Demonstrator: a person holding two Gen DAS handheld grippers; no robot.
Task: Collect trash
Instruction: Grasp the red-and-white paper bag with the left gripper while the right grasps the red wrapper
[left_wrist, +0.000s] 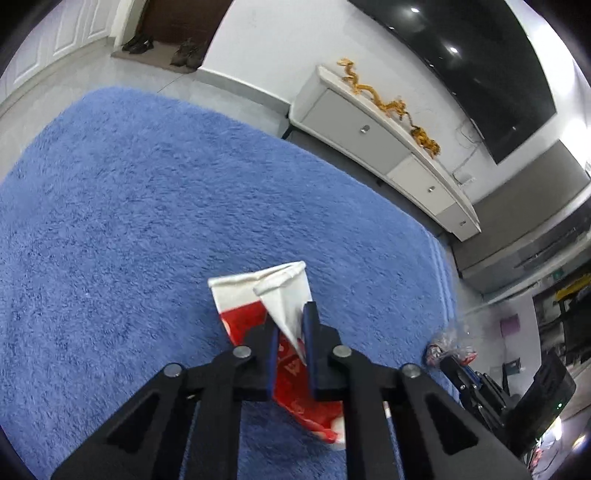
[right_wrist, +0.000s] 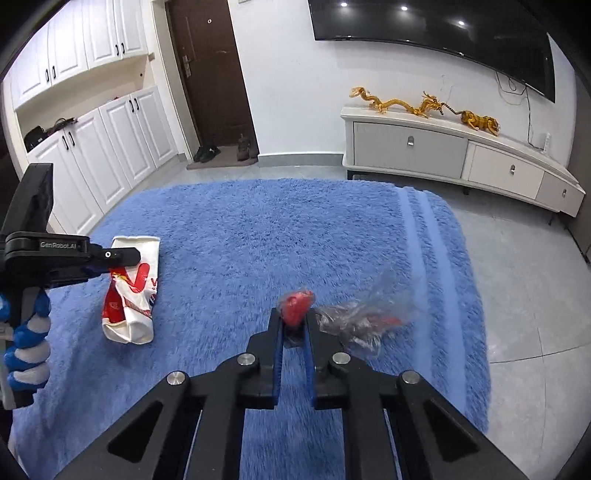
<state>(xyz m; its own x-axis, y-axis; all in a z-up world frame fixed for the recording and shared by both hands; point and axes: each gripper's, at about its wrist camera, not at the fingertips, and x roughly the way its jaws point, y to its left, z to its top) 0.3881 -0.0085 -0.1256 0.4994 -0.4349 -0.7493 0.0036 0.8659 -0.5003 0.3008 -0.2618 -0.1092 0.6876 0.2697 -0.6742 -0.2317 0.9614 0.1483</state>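
Note:
My left gripper (left_wrist: 291, 325) is shut on a crushed red and white paper cup (left_wrist: 258, 299) and holds it above the blue rug (left_wrist: 147, 206). The same cup (right_wrist: 133, 291) hangs from the left gripper (right_wrist: 125, 256) at the left of the right wrist view. My right gripper (right_wrist: 295, 317) is shut on a clear plastic wrapper with a red part (right_wrist: 295, 304); the crinkled clear part (right_wrist: 365, 314) trails to the right above the rug (right_wrist: 258, 236). The wrapper (left_wrist: 447, 343) and the right gripper also show at the lower right of the left wrist view.
A white TV cabinet (right_wrist: 443, 151) with golden dragon figures (right_wrist: 406, 101) stands along the far wall under a wall TV (right_wrist: 443, 26). White cupboards (right_wrist: 92, 129) line the left wall. Shoes (right_wrist: 221, 149) lie by the brown door. Grey tile floor (right_wrist: 535, 295) surrounds the rug.

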